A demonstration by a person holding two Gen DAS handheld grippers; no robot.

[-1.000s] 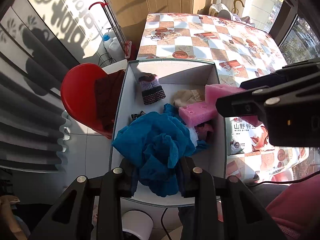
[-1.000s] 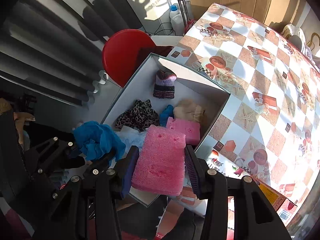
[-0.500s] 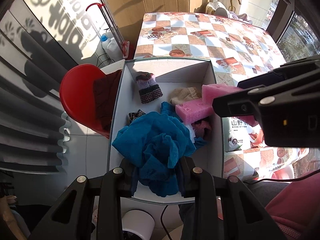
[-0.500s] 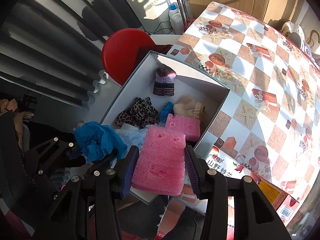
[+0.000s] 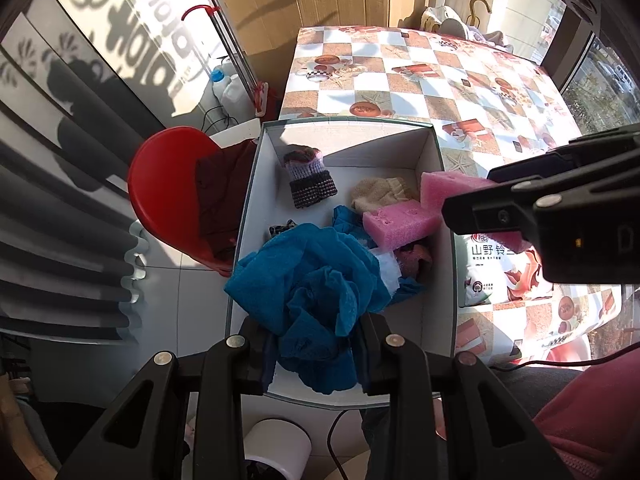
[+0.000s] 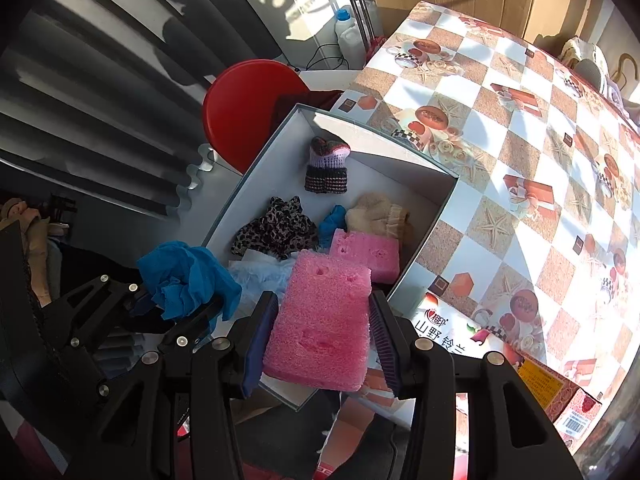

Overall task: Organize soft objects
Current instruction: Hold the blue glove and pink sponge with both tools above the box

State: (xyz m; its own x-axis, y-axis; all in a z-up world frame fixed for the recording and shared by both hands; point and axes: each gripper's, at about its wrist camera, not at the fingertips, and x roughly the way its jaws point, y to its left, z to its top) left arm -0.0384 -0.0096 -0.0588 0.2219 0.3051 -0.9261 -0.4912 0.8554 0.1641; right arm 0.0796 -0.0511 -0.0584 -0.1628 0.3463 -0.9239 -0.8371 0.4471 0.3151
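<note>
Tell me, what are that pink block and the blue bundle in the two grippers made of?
The pink block, clamped in the right gripper, looks like open-cell foam sponge: matte, pitted, with small dents. The blue bundle, pinched by the left gripper, looks like thin crinkly fabric or nonwoven cloth, matte and crumpled; which one I can't tell.

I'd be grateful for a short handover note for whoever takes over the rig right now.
Left gripper: shut on the blue cloth, held over the near end of the white box.
Right gripper: shut on a pink sponge, above the box's near right corner.
Already in the box: knit sock, leopard cloth, beige cloth, second sponge, a pale item underneath.
Left: release cloth and sponge into the box. The snack bag on the table beside it looks unrelated.
</note>
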